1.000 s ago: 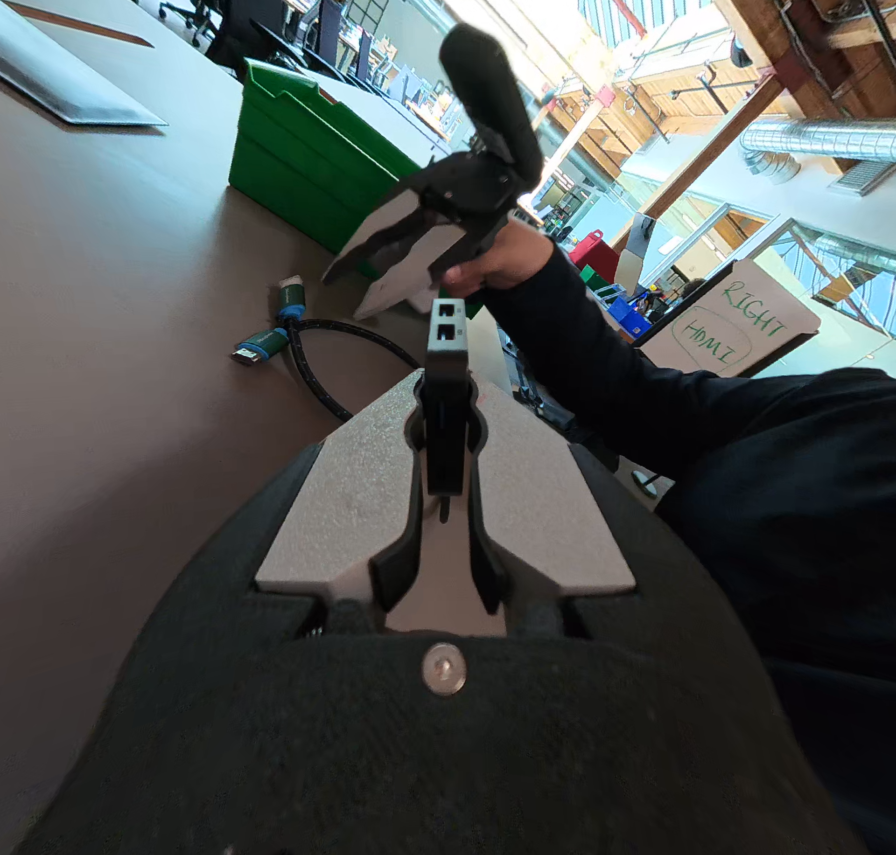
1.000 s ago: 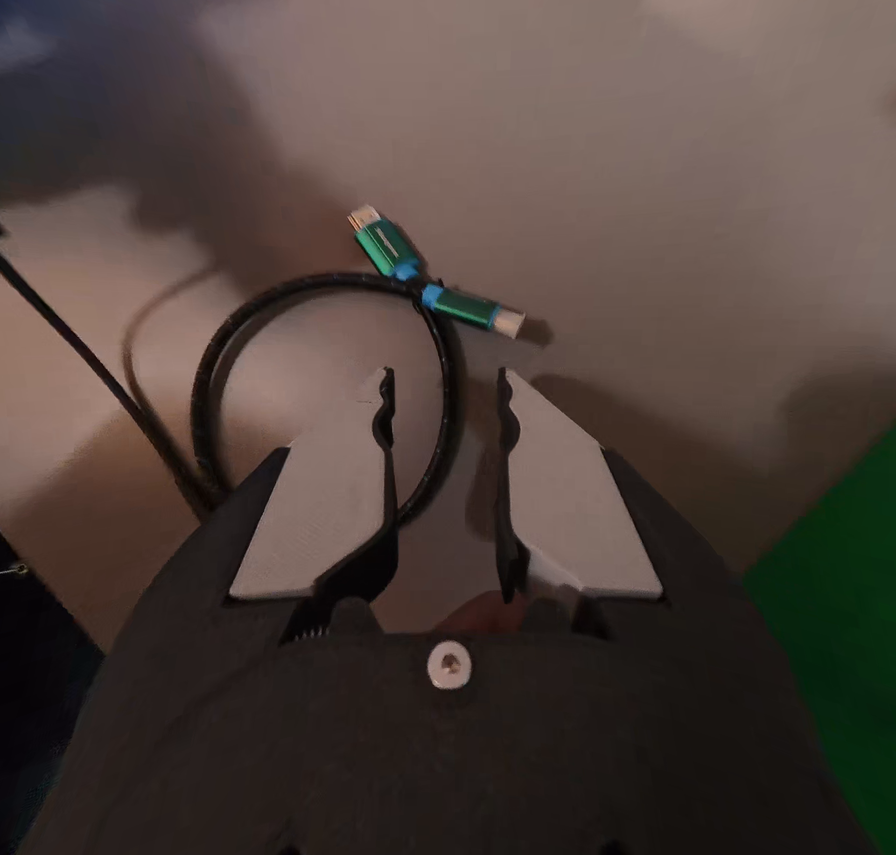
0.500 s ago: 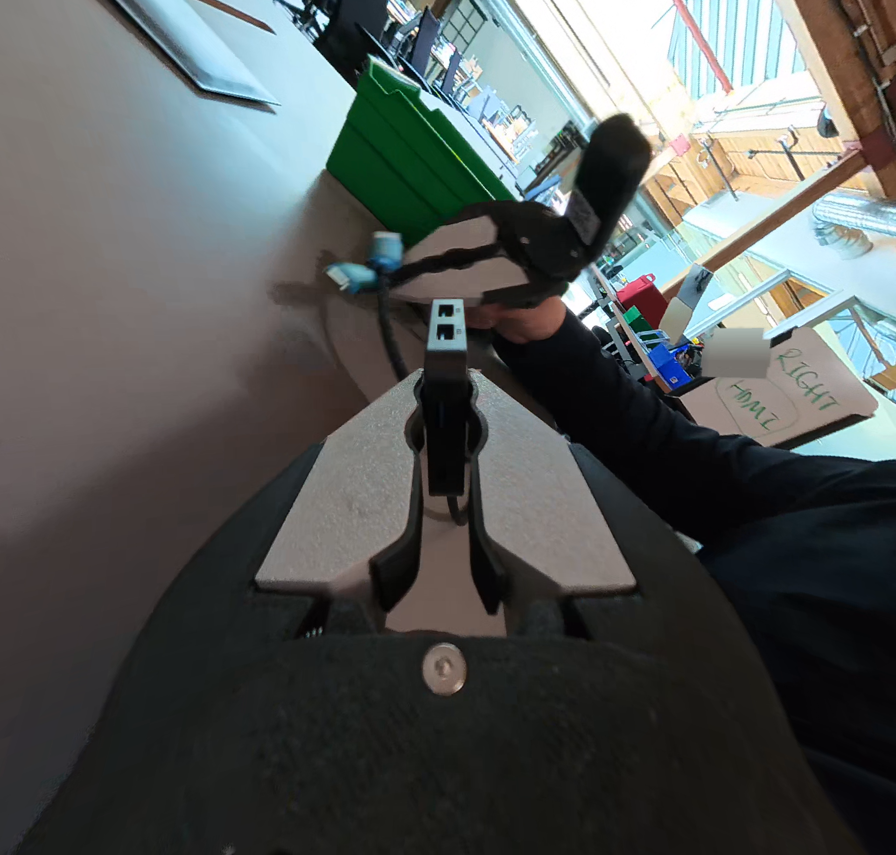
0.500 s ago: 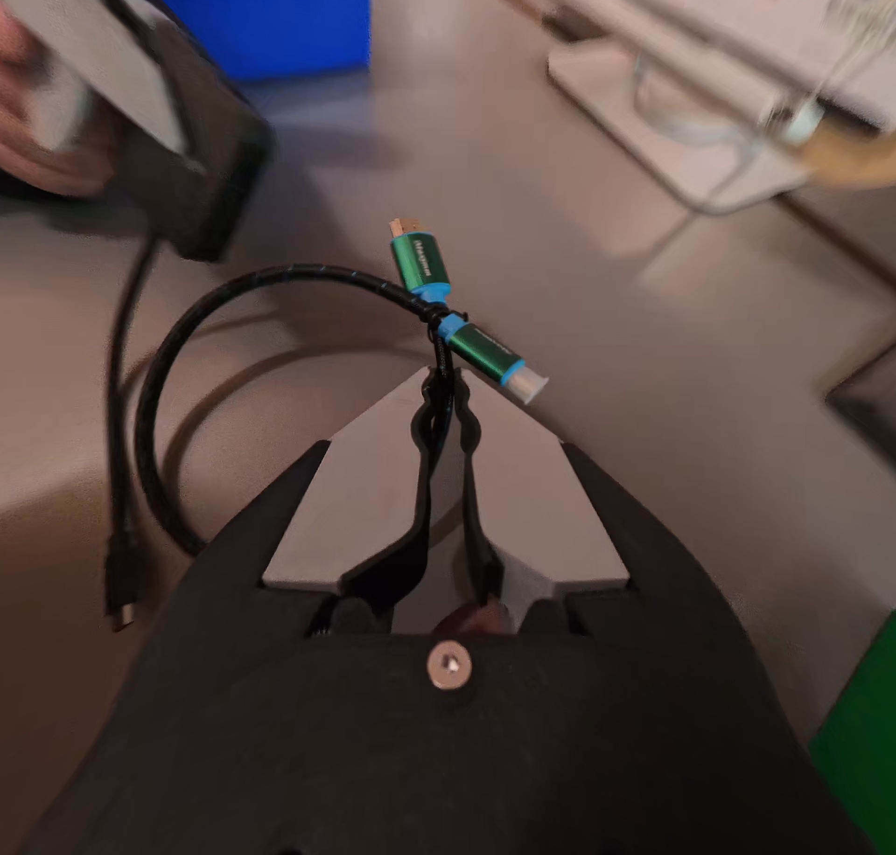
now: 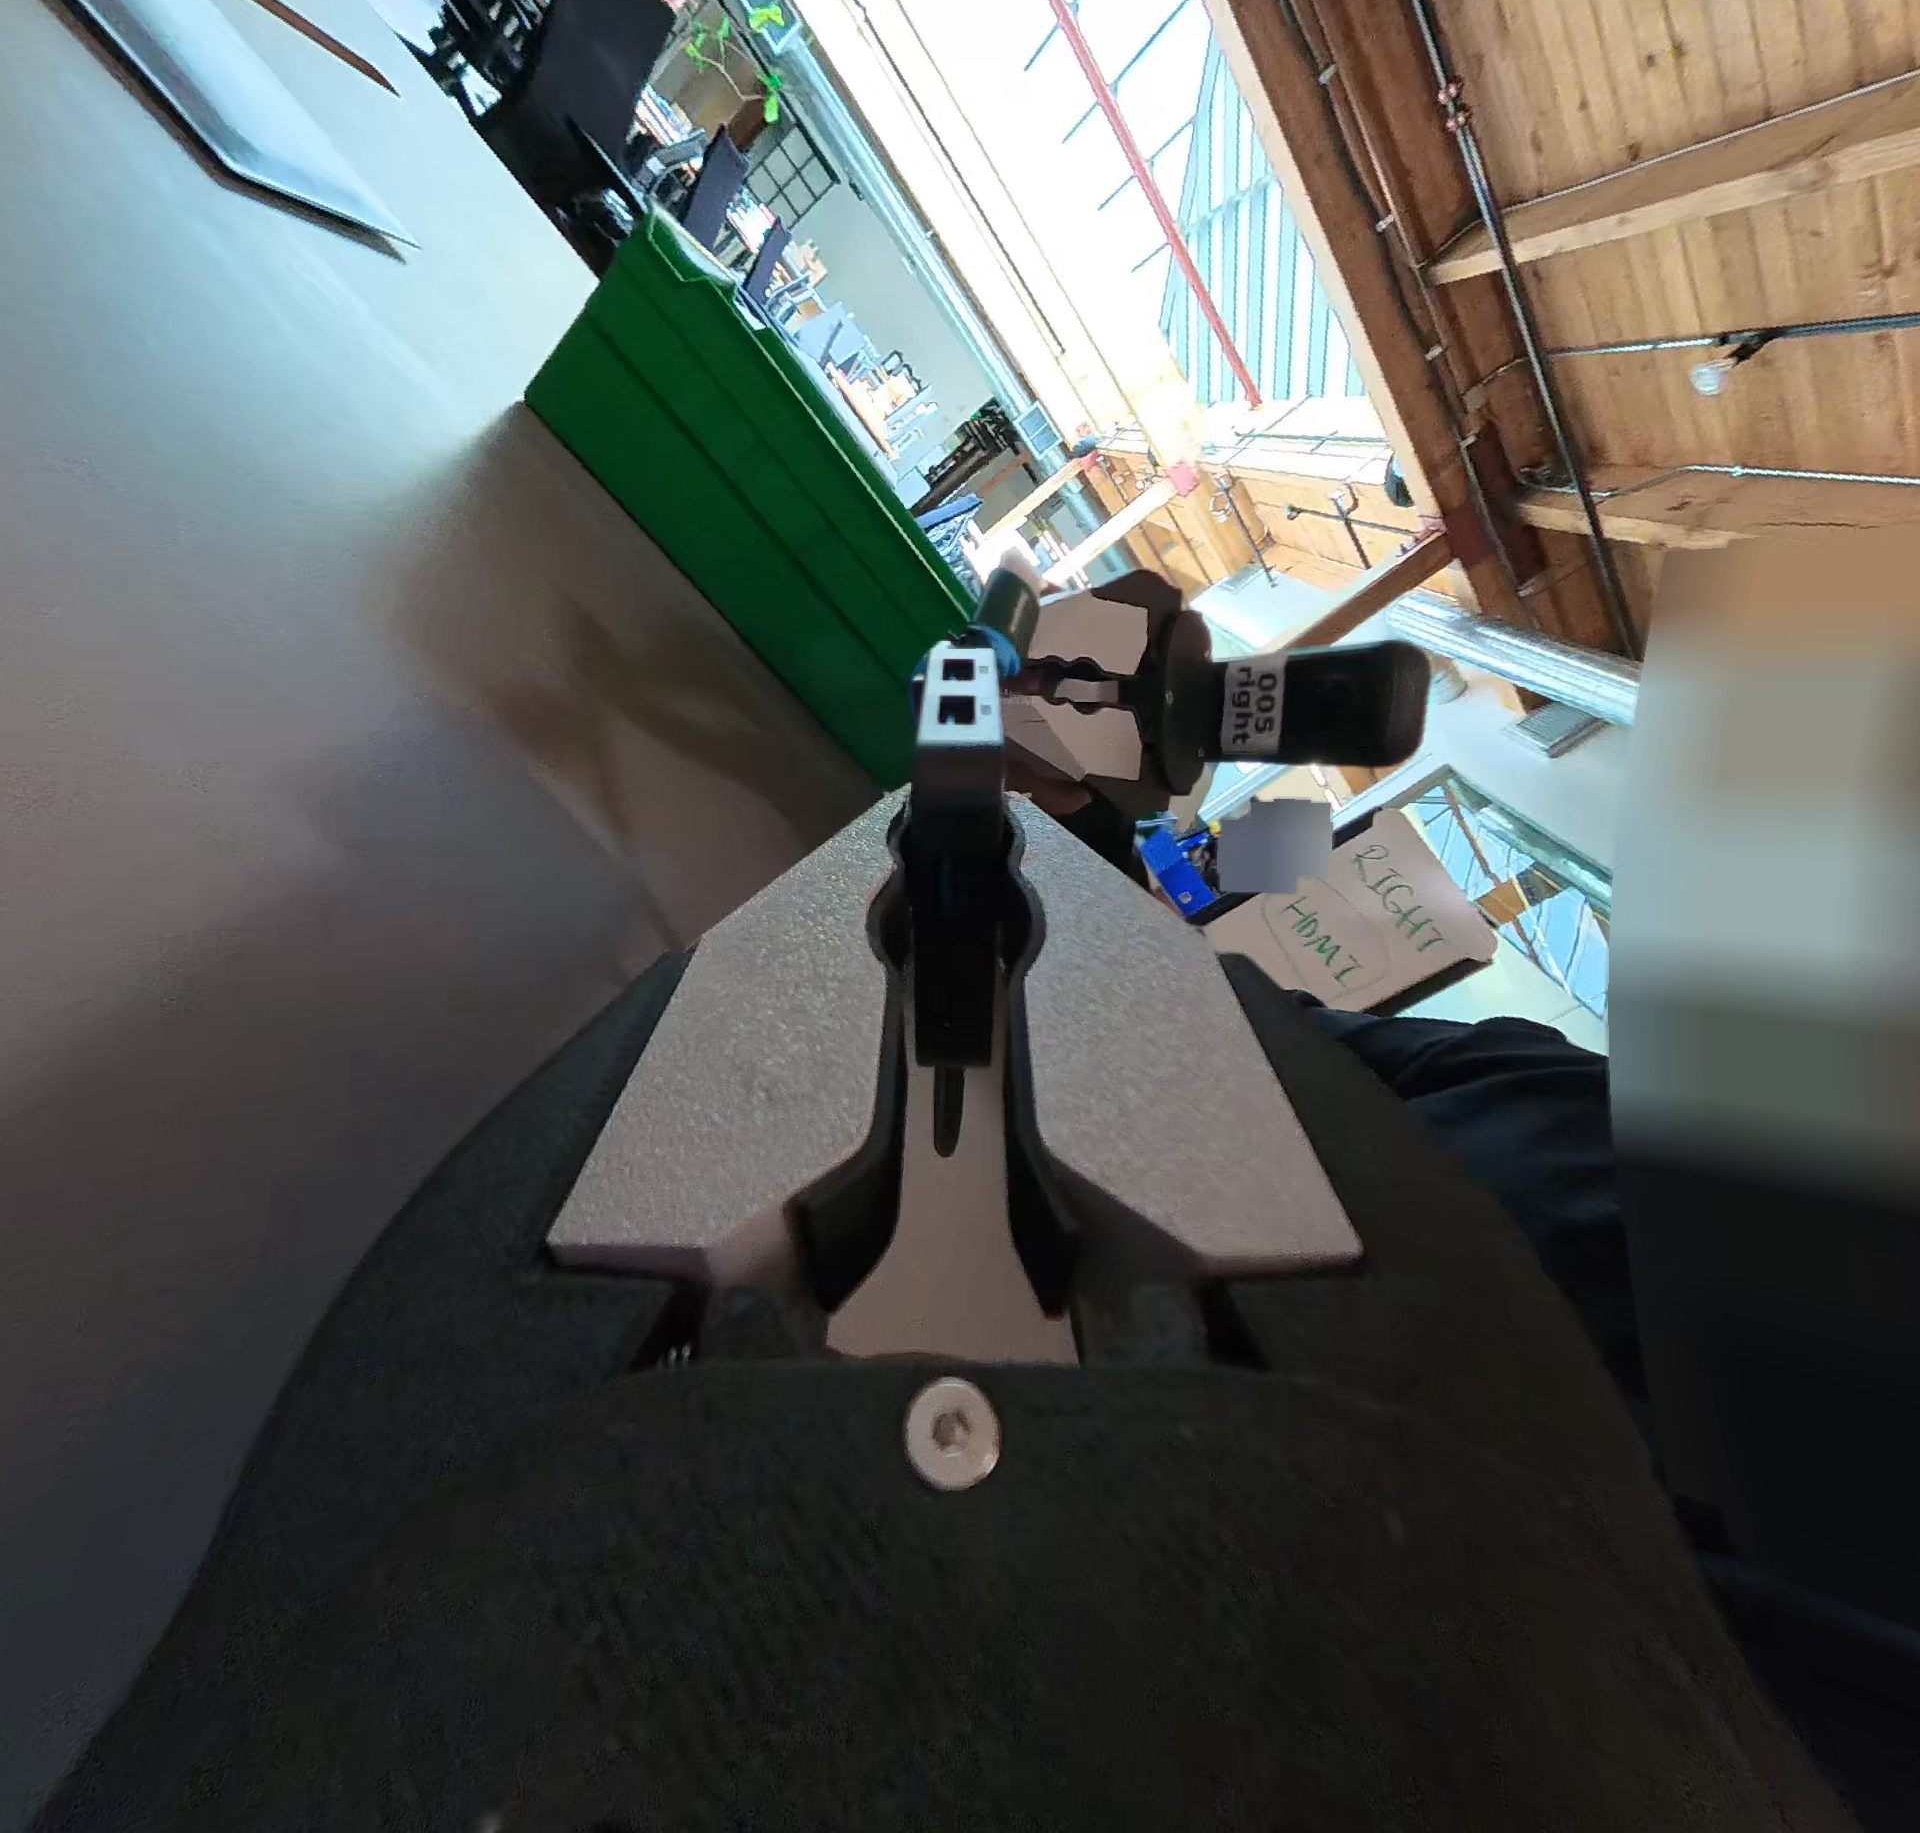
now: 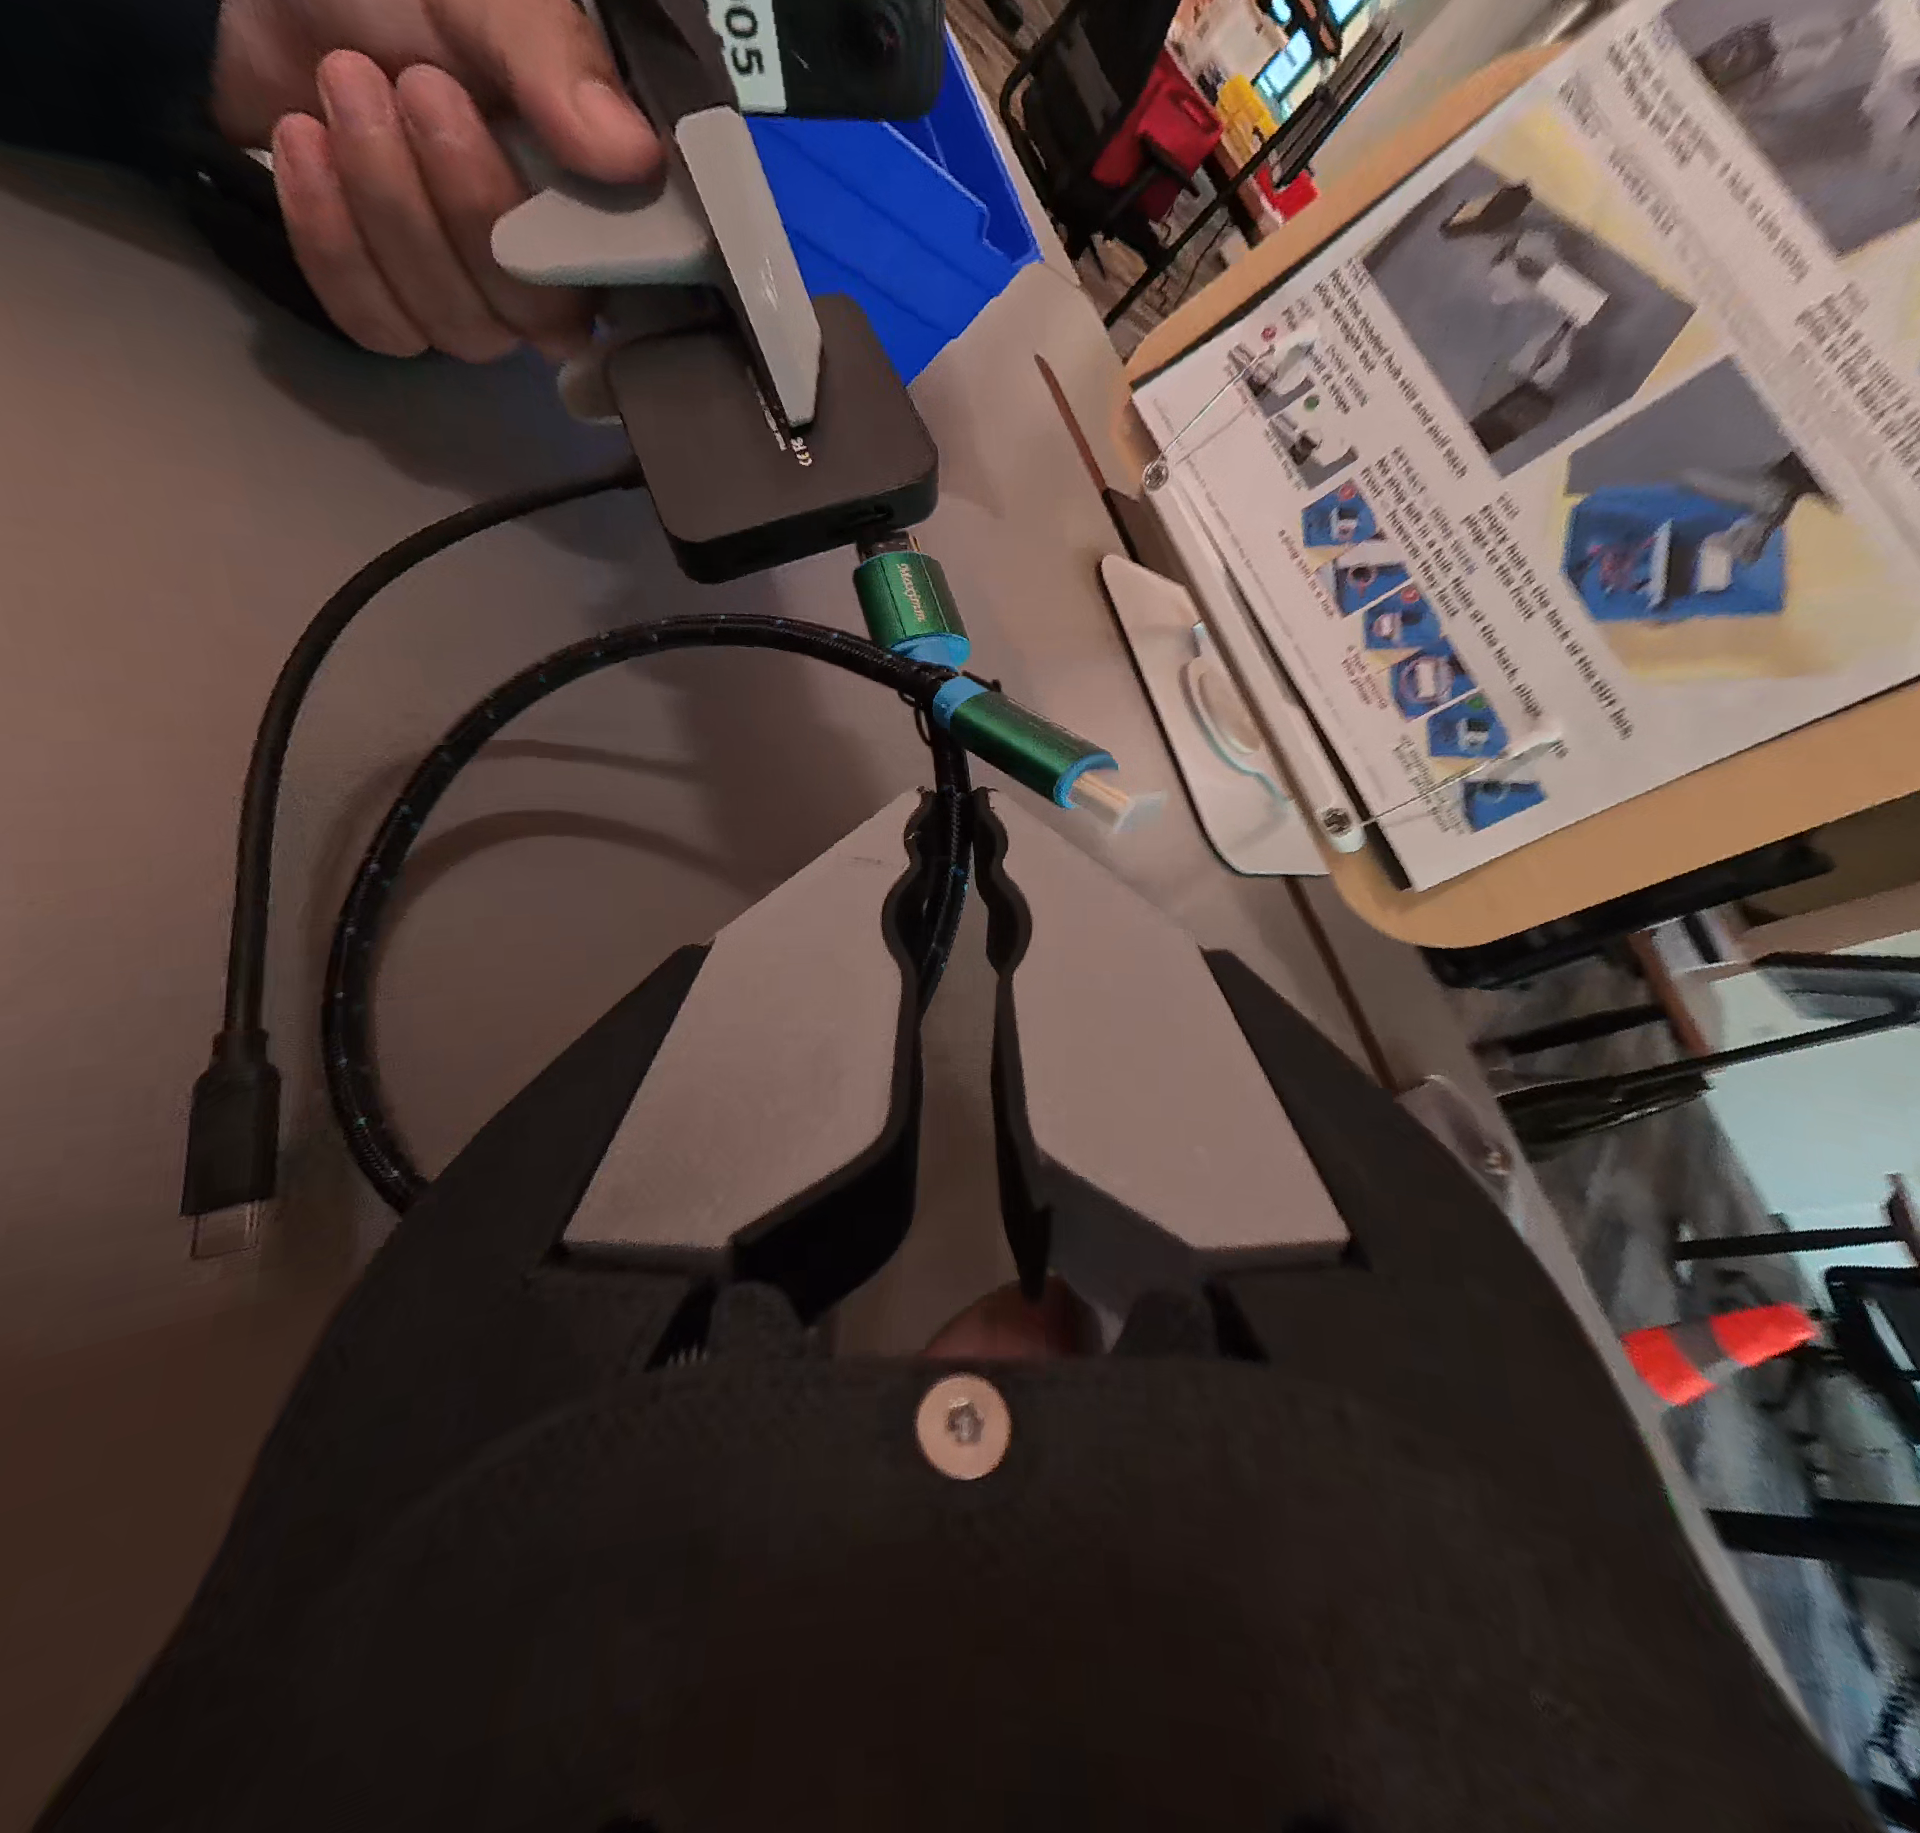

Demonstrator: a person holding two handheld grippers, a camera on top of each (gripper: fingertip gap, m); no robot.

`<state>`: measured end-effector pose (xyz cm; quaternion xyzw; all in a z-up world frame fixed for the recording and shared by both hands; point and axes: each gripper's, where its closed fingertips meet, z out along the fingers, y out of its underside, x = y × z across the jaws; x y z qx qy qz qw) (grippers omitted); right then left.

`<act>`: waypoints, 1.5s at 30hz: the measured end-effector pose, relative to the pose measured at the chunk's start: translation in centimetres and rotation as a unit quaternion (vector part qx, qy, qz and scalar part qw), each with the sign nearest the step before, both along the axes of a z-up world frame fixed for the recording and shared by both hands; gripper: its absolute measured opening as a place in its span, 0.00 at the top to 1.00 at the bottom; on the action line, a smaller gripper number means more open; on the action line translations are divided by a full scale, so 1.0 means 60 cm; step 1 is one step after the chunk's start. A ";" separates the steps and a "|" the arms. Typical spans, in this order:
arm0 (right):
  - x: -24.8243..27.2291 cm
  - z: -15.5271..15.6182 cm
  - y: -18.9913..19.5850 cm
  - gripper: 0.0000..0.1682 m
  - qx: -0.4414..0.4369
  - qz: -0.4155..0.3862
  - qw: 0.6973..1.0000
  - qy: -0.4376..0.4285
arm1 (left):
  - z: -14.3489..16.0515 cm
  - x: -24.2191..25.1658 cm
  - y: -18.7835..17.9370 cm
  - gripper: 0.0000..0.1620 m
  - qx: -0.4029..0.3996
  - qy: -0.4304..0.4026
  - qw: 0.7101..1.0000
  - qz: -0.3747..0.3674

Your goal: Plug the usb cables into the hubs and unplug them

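1. the black hub (image 6: 774,443) is pinched edge-on in the left tongs (image 5: 954,827), held above the surface (image 5: 260,640).
2. the braided cable (image 6: 540,723) is pinched in the right tongs (image 6: 954,827), just below its two green plugs.
3. one green plug (image 6: 909,599) has its metal tip at a port on the hub's edge; the other plug (image 6: 1023,744) points off to the right.
4. the hub's own black lead (image 6: 260,796) hangs left of the right tongs.
5. a green bin (image 5: 727,495) stands beyond the left tongs; a blue bin (image 6: 883,214) and an instruction board (image 6: 1558,453) lie beyond the right.
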<state>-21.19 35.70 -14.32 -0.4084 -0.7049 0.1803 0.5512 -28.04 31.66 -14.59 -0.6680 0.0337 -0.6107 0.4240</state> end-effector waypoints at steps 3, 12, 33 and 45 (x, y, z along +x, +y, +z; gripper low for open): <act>0.002 0.015 -0.008 0.98 0.035 0.009 0.999 0.007 | 0.010 0.001 -0.006 0.93 0.001 -0.032 0.999 -0.018; 0.013 0.030 -0.027 0.98 0.087 0.026 0.996 0.024 | 0.019 0.009 -0.019 0.93 0.005 -0.064 0.996 -0.059; 0.022 0.019 -0.038 0.98 -0.035 0.065 0.996 0.047 | 0.018 0.021 -0.031 0.93 0.024 -0.024 0.997 -0.070; 0.022 0.003 -0.042 0.98 -0.174 0.111 0.975 0.088 | 0.013 0.032 -0.037 0.93 0.020 -0.019 0.996 -0.088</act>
